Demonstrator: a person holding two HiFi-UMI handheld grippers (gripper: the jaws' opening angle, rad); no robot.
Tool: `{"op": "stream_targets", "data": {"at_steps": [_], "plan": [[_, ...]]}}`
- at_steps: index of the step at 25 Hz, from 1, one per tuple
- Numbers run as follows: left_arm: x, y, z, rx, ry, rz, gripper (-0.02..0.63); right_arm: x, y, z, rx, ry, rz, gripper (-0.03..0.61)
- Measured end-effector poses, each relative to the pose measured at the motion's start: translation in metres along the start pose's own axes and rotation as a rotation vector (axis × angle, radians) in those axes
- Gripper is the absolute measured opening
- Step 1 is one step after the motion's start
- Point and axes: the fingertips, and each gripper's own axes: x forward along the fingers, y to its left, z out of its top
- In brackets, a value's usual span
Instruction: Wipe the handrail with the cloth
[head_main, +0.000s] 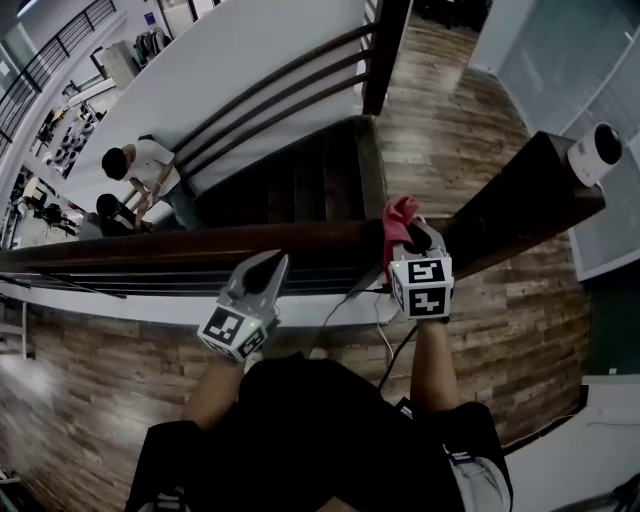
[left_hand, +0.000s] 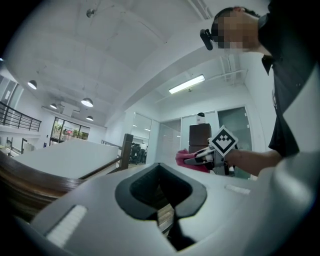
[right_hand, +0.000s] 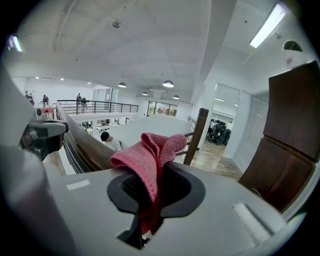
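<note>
Jaws: right gripper (head_main: 408, 228) pinches cloth (right_hand: 150, 155), lower end hidden; left gripper (head_main: 270, 265) closed, empty.

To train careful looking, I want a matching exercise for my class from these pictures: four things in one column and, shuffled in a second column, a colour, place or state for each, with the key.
Things:
1 cloth
2 handrail
3 left tool
4 white round device

Descriptions:
A long, dark brown wood
B shut, nothing in it
C pink, clamped in the right tool
D on top of the post

Pairs: 1-C; 2-A; 3-B; 4-D
</note>
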Motion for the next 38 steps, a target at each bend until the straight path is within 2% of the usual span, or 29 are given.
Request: {"op": "stream_targets", "data": {"at_steps": [6,18,27,38], "plan": [[-0.021,0.012,0.0,-0.016,-0.013,0.046,-0.002,0.009,0.021,0.007,-0.034,0.018,0.041,0.047],[-0.061,0.043,0.004,-0.011,-0.023,0.083,-0.002,0.022,0.051,0.017,-0.068,0.034,0.034,0.048],[-0.091,0.07,0.016,0.001,-0.037,0.124,-0.002,0.037,0.115,0.033,-0.113,0.042,0.128,0.048],[-0.124,0.095,0.016,-0.021,-0.054,0.162,-0.002,0.048,0.17,0.047,-0.172,0.069,0.178,0.048]]}}
